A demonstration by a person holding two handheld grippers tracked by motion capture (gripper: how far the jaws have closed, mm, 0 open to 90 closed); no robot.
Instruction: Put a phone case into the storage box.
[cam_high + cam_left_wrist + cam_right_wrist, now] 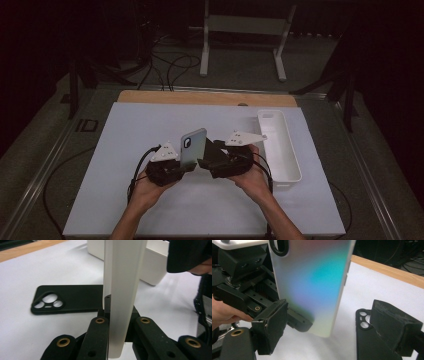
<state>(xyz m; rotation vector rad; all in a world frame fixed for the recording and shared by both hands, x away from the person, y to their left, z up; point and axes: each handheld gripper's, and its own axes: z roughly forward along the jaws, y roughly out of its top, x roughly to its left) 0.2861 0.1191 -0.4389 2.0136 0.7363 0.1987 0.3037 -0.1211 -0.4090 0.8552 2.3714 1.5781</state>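
High view: left gripper [186,167] clamps the phone [193,146] upright over the white worktop [130,150]; white bin [279,145] at its right edge, dark room behind. Left gripper view: black case [67,302] flat on worktop. Right gripper view: right gripper [337,327] jaws wide open, phone between, untouched. No legible writing.

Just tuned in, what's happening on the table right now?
A person works with two grippers. The left gripper is shut on an iridescent phone, holding it upright above the white table. The right gripper stands open beside the phone, not pressing on it. A black phone case lies flat on the table, near a white bin.
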